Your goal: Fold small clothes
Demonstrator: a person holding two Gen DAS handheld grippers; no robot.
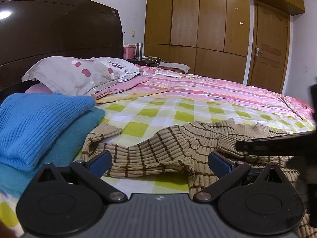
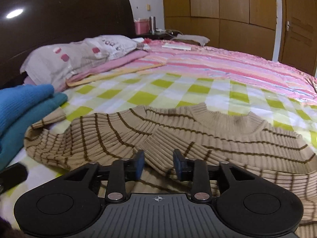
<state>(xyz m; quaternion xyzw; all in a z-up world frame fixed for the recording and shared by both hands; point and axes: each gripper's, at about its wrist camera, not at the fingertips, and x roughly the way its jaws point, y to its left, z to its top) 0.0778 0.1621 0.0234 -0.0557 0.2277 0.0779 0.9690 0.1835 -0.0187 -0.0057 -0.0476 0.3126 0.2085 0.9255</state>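
Nearest to the camera in the left wrist view is the left gripper point(image 1: 159, 161), with its two blue-padded fingers spread wide apart and holding nothing. Between and just beyond the fingers lies the beige ribbed knit sweater with thin brown stripes point(image 1: 158, 150), spread over the green, white and yellow checked bedsheet point(image 1: 158, 111). One sleeve of the sweater reaches to the left, with its cuff point(image 1: 108, 131) lying flat on the sheet.

In the right wrist view the right gripper point(image 2: 158, 163) has its blue pads point(image 2: 140, 164) only partly apart, one on each side of a raised fold of the sweater point(image 2: 198, 136). Whether the pads touch the cloth I cannot tell. The round neck opening of the sweater is on the far side, and the body goes to the right.

On the left of the sweater, touching its sleeve area, there is a pile of two folded garments: a bright blue ribbed knit point(image 1: 39, 123) on top of a teal one point(image 1: 65, 146).

Farther away lie a grey pillow with pink and white dots point(image 1: 79, 73) and a pink striped blanket point(image 1: 218, 91). Behind them stand a dark brown headboard point(image 1: 59, 31) and a brown wooden wardrobe point(image 1: 198, 19).
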